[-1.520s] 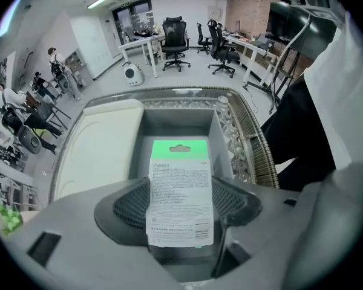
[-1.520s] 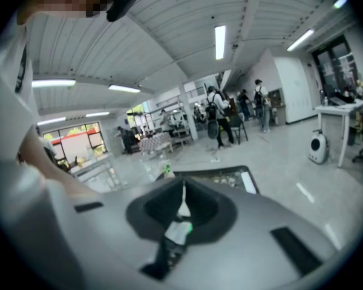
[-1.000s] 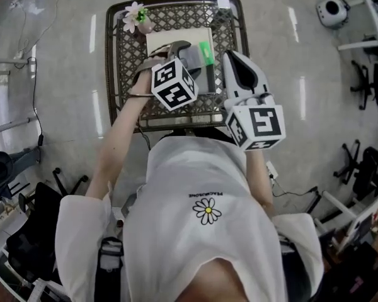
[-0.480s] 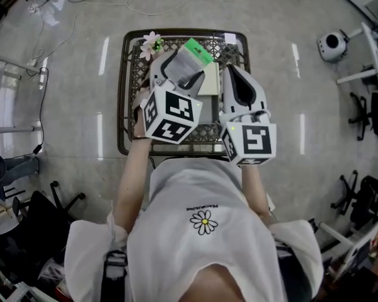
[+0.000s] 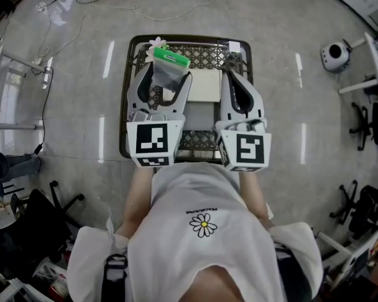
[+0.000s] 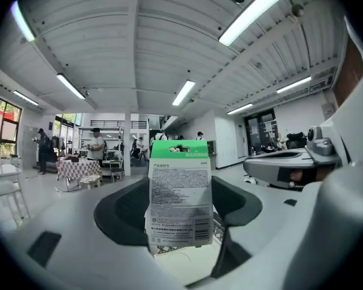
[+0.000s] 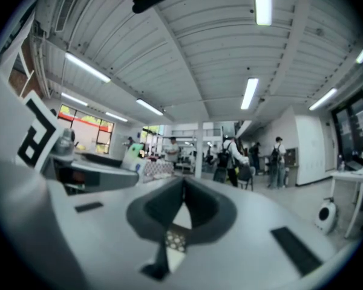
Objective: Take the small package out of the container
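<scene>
Head view: left hand-held gripper (image 5: 167, 75) clamps small package (image 5: 169, 58) near flower (image 5: 156, 43), container (image 5: 205, 83); right hand-held gripper (image 5: 234, 71) closed.

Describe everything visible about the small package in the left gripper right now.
The small package is a flat, slim pack with a green header strip pierced by a hang hole. Below the header is a white panel of fine print with a barcode. It stands upright, header on top, its lower part pinched between the dark pads of the left gripper. Nothing else appears to touch it.
</scene>
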`<state>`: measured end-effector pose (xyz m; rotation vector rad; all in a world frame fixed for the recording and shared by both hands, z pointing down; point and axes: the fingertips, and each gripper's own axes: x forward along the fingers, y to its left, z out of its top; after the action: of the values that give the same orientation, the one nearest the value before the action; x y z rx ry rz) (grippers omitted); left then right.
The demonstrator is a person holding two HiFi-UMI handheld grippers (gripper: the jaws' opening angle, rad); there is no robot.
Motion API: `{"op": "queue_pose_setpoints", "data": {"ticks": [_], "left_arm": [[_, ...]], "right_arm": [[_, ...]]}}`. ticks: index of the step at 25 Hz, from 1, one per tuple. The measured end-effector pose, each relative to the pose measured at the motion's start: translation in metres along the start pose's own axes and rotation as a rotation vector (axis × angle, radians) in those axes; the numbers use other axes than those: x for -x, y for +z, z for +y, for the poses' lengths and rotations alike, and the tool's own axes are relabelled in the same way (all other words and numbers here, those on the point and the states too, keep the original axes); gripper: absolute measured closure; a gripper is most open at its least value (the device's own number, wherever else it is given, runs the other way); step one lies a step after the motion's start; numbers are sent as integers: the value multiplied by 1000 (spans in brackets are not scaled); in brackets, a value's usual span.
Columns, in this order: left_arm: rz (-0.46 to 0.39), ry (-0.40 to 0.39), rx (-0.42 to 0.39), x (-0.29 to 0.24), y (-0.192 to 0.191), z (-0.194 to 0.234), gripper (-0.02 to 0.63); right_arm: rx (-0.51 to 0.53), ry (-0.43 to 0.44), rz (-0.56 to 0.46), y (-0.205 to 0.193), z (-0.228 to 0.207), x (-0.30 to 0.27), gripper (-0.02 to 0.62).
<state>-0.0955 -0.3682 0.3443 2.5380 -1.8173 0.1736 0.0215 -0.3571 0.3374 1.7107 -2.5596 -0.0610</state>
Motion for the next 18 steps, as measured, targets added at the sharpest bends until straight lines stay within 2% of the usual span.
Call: {"op": "queue_pose_setpoints", "data": {"ticks": [5,7,12,18], "left_arm": [[-80,84,71,17,11,9,270],[-96,107,73,21,13,12,270],[-107,138,73,32,13,19,270],[-126,151,84,33,15,22,270]], "right_arm": [[-1,16,-9,-2,3,4,565],[-4,17,-9,-1,4,4,565],[-9,-2,32,-4,10,6,565],[15,24,11,-6,13,5,565]]}}
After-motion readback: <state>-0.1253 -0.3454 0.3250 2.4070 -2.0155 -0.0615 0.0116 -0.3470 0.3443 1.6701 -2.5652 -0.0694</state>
